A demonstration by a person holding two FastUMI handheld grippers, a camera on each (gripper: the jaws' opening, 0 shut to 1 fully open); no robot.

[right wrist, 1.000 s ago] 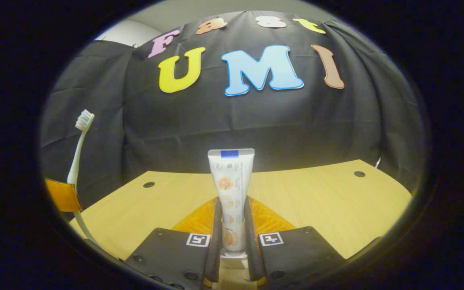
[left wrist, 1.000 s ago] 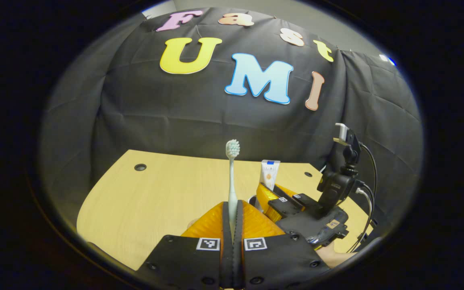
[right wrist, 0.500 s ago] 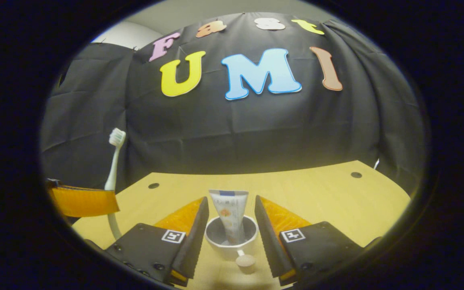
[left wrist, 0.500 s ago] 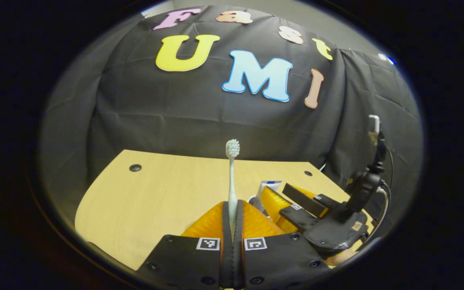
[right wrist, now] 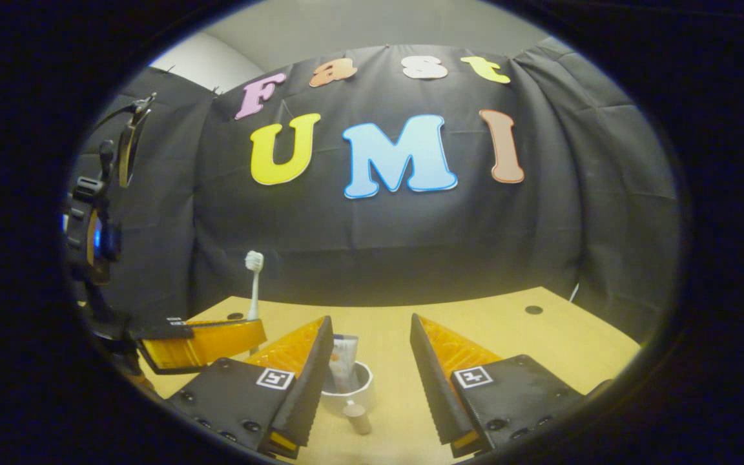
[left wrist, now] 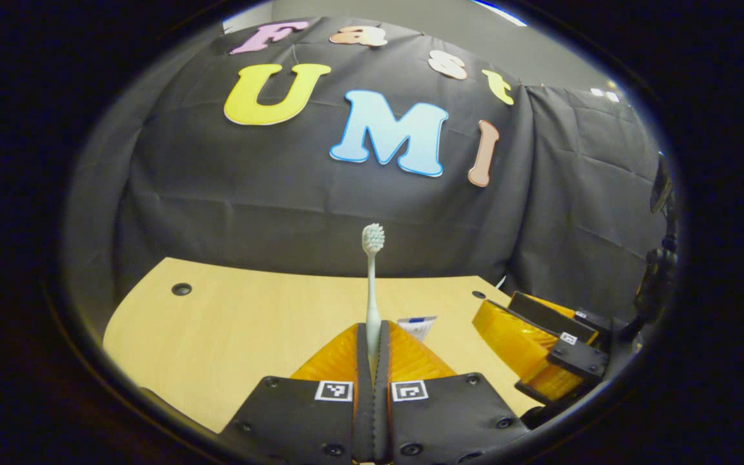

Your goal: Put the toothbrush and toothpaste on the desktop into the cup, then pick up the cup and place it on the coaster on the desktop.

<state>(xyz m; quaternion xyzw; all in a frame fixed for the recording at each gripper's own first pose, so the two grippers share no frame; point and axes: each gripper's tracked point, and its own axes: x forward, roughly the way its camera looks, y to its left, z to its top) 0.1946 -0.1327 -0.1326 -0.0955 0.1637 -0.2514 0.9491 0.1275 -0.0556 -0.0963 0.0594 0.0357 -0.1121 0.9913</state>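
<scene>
My left gripper (left wrist: 372, 330) is shut on the handle of a pale toothbrush (left wrist: 372, 284), which stands upright with its bristles on top. The toothpaste tube (right wrist: 344, 360) stands in the white cup (right wrist: 354, 395) on the desk. My right gripper (right wrist: 369, 323) is open, raised just behind the cup, with the cup showing low between its fingers and touching neither. In the left gripper view the tube's top (left wrist: 417, 325) peeks out beside my fingers, and the right gripper (left wrist: 522, 318) hangs open at the right. The left gripper (right wrist: 217, 339) with the toothbrush (right wrist: 254, 284) is to the left of the cup.
The light wooden desktop (right wrist: 527, 349) has small round cable holes (left wrist: 181, 289) near its back edge. A short beige handle (right wrist: 358, 418) sticks out of the cup toward me. The booth's black cloth wall closes off the back and sides.
My right gripper opened and let the toothpaste drop into the cup, then drew back and away from it. The left gripper kept its hold on the toothbrush and shifted slightly.
</scene>
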